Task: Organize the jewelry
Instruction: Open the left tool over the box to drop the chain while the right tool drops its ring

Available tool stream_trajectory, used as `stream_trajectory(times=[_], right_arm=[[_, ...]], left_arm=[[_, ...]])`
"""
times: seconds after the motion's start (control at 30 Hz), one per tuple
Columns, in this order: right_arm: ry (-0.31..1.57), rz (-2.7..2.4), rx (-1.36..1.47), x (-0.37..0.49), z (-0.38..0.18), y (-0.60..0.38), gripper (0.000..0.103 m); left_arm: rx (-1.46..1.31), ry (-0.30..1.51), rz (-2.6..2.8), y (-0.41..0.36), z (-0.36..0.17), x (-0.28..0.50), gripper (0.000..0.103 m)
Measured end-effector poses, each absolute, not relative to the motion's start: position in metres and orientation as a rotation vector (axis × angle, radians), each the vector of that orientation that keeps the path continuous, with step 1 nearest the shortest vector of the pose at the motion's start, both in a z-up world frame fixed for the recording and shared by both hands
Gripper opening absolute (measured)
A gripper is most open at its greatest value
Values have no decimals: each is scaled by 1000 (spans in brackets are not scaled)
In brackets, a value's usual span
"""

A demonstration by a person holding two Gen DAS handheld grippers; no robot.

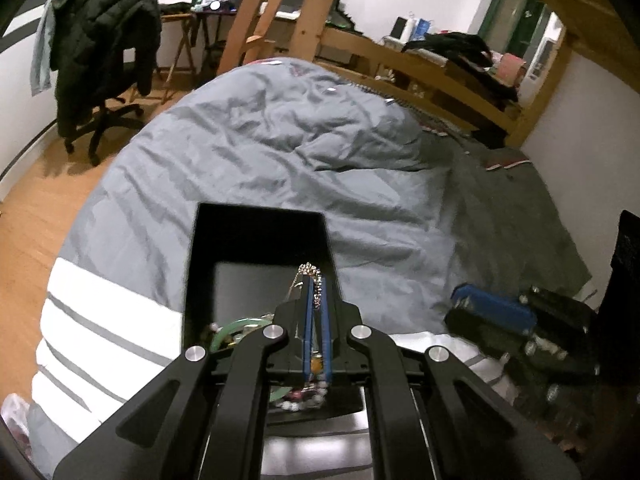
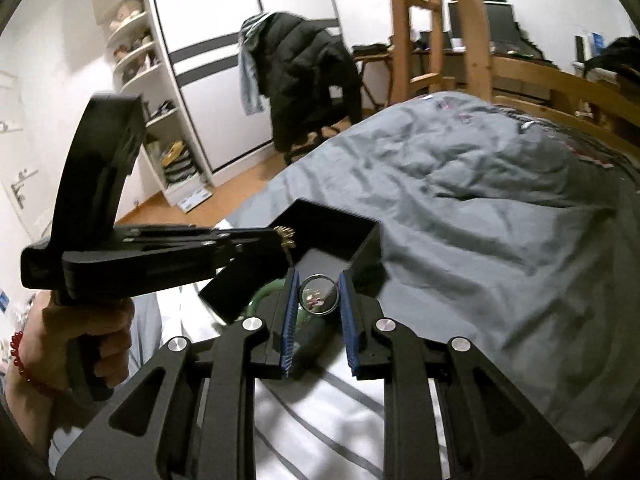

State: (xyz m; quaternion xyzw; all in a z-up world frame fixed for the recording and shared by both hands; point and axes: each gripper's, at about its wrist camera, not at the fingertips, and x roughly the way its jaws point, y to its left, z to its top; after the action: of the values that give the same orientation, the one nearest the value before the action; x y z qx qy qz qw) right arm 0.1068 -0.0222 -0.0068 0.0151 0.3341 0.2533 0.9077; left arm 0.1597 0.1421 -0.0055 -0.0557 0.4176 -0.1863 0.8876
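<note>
An open black jewelry box lies on the bed, with a green bangle and beaded pieces in its near end. My left gripper is shut on a silver ball chain and hovers over the box. In the right wrist view the left gripper comes in from the left, with the chain dangling above the box. My right gripper is shut on a small round glass-topped container with a dark green body, just in front of the box. One blue pad of the right gripper shows at the right of the left wrist view.
The box rests on a rumpled grey duvet with a white striped part. A person's hand with a red bead bracelet holds the left gripper. An office chair with a black jacket stands on the wooden floor; a wooden bed frame lies beyond.
</note>
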Motion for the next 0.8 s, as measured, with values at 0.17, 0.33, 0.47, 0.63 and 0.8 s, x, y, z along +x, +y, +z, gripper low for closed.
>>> stream_trajectory(times=[0.17,0.33,0.47,0.63,0.8], right_arm=[[732,549,2,111,-21,2,21],[760,555,-18,114,-32,14,21],[787,549,-29,117,-39,20,21],[795,545,-35,117,-43,18,22],[782,539,-11,113,-39,9,56]], left_arm=[[-108,894,-336,149,-11,162,4],[-129,925,-309,157,-17,164,4],[-131,927,-305,157,-17,162,4],[-137,927,-261,158,-17,161,4],[-110,902,-210,160,-12,158,54]])
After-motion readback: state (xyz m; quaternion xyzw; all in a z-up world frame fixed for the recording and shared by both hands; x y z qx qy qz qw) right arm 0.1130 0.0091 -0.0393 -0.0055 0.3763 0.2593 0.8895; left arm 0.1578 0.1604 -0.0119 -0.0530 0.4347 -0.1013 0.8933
